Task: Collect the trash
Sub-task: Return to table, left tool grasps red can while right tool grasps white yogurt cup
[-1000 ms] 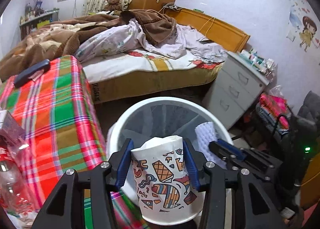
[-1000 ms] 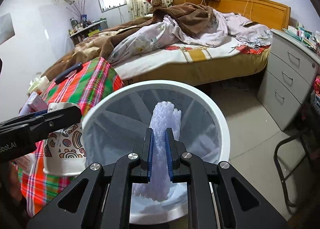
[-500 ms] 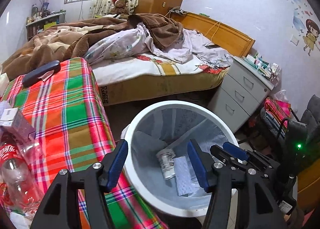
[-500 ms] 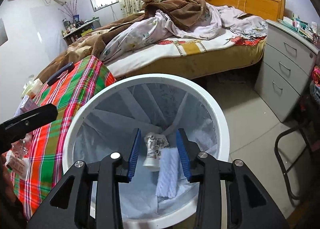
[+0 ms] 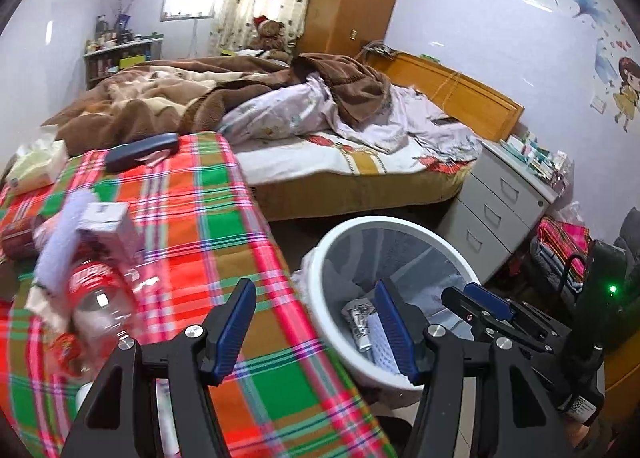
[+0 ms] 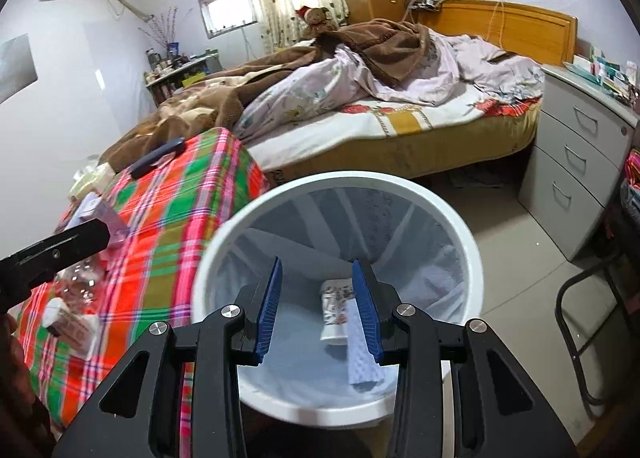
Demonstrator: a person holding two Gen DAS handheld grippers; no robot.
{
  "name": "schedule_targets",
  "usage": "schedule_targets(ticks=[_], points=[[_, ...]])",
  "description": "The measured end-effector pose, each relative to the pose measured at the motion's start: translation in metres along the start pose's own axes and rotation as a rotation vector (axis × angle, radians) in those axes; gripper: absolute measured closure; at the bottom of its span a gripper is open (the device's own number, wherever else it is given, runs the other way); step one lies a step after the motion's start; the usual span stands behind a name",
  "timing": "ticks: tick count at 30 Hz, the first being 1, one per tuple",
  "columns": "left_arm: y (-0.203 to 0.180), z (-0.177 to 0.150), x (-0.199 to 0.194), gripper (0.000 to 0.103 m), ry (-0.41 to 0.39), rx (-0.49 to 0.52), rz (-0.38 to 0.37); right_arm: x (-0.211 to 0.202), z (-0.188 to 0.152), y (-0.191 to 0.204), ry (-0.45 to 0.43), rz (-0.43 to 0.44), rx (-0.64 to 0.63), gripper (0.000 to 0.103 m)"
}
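A white bin with a pale liner stands on the floor beside the plaid-covered table. At its bottom lie a patterned paper cup and a white foam sheet; the cup also shows in the left wrist view. My right gripper hangs open over the bin, holding nothing. My left gripper is open and empty, straddling the table edge and the bin rim. On the table to its left lie a clear plastic bottle with a red label, a small carton and crumpled scraps.
A tissue pack and a dark case lie at the table's far end. An unmade bed stands behind, grey drawers to the right. A black chair frame stands right of the bin.
Both grippers opened; the cup and the foam sheet dropped into the bin. The left gripper has since swung left toward the table, and the right has drawn back a little.
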State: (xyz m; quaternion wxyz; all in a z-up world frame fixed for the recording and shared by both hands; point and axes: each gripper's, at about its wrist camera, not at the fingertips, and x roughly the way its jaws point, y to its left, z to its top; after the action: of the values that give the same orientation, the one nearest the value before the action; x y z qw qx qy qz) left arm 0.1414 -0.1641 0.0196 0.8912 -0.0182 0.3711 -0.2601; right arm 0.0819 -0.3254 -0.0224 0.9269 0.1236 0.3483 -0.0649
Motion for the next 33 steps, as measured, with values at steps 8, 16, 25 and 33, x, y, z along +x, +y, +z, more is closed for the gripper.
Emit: schedule_targets(ticks=[8, 16, 25, 33], points=[[0.046, -0.021, -0.053, 0.039, -0.069, -0.037, 0.108, -0.007, -0.01, 0.042, -0.01, 0.117, -0.057, 0.052], [0.103, -0.04, -0.091, 0.036, -0.108, -0.096, 0.248, -0.008, -0.026, 0.09, 0.012, 0.214, -0.146, 0.05], [0.166, -0.058, -0.111, 0.035, -0.107, -0.202, 0.307, -0.004, -0.047, 0.141, 0.05, 0.347, -0.243, 0.045], [0.214, -0.069, -0.11, 0.033, -0.076, -0.269, 0.359, 0.003, -0.061, 0.177, 0.081, 0.421, -0.311, 0.04]])
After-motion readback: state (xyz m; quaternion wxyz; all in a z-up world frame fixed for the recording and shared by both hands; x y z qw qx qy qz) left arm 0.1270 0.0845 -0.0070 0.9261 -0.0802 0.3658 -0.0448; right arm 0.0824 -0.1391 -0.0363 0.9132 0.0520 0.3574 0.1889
